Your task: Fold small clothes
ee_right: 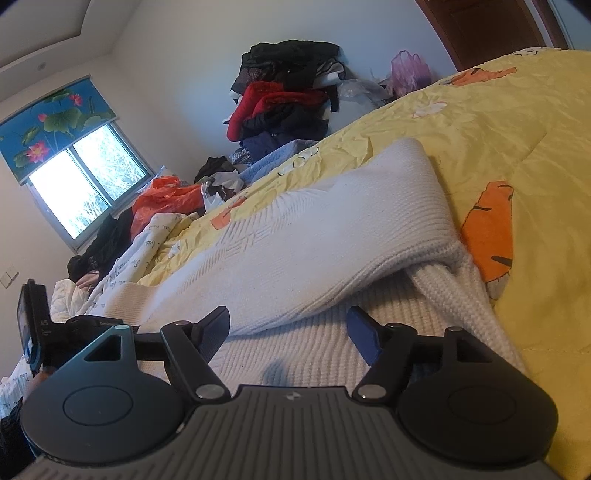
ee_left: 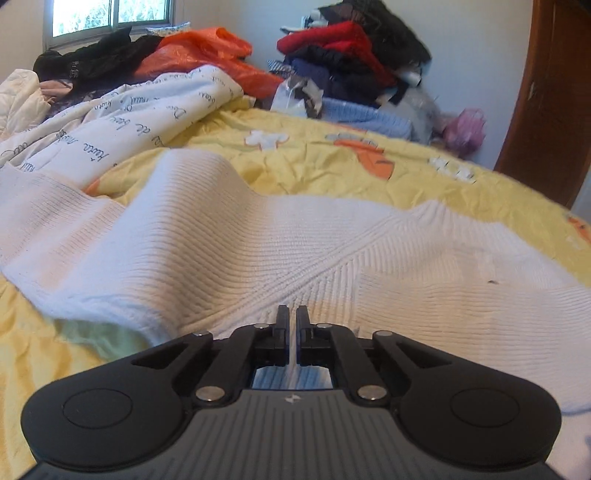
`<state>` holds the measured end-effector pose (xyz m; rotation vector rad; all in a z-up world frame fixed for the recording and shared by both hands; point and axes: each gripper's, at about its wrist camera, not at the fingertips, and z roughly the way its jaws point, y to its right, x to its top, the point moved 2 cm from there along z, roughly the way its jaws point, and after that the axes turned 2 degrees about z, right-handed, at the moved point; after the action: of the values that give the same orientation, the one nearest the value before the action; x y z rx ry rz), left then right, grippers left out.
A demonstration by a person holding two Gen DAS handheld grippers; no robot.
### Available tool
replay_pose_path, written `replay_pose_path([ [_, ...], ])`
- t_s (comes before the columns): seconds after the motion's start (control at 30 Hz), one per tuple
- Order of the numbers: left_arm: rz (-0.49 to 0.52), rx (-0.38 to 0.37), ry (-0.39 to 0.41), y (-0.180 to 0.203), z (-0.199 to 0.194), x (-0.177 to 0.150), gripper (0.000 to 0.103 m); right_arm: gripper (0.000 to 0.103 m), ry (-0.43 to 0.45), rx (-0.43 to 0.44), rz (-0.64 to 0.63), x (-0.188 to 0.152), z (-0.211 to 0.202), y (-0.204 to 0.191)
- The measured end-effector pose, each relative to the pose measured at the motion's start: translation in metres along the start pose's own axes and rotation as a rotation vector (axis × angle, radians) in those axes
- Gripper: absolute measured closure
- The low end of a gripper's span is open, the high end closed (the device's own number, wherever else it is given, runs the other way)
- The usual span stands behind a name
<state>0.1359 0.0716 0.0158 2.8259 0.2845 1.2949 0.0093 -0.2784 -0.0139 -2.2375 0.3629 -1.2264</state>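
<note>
Left gripper [ee_left: 292,314] pinched shut on white sweater [ee_left: 258,243] at lower centre; right gripper [ee_right: 288,328] wide, empty, over sweater; script on sheet [ee_left: 140,122] upper left unreadable.

A knitted sweater [ee_left: 258,240] lies spread across the bedspread [ee_left: 332,166], with one part folded over onto the rest. Behind it to the left, a printed blanket [ee_left: 129,118] lies bunched on the bed, and a plastic bag [ee_left: 207,55] sits behind that, below the window [ee_left: 107,14]. A clothes pile [ee_left: 351,59] stands against the far wall, a door [ee_left: 554,92] to its right.
</note>
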Motion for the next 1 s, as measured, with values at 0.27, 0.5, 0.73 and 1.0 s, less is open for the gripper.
replay_pose_path([
  [0.27, -0.168, 0.085, 0.205, -0.105, -0.045, 0.013, 0.025, 0.028, -0.004, 0.001, -0.007, 0.0, 0.002, -0.001],
  [0.5, -0.405, 0.273, 0.268, -0.225, -0.042, 0.046, 0.025, 0.026, -0.007, -0.003, -0.015, -0.001, 0.004, -0.003],
  [0.73, -0.706, 0.227, 0.205, -0.322, -0.02, 0.04, 0.025, 0.025, -0.012, -0.013, -0.036, -0.001, 0.007, -0.006],
  [1.0, -0.732, 0.156, 0.179, -0.338, -0.002, 0.032, 0.048, 0.024, -0.016, -0.02, -0.053, 0.0, 0.009, -0.006],
])
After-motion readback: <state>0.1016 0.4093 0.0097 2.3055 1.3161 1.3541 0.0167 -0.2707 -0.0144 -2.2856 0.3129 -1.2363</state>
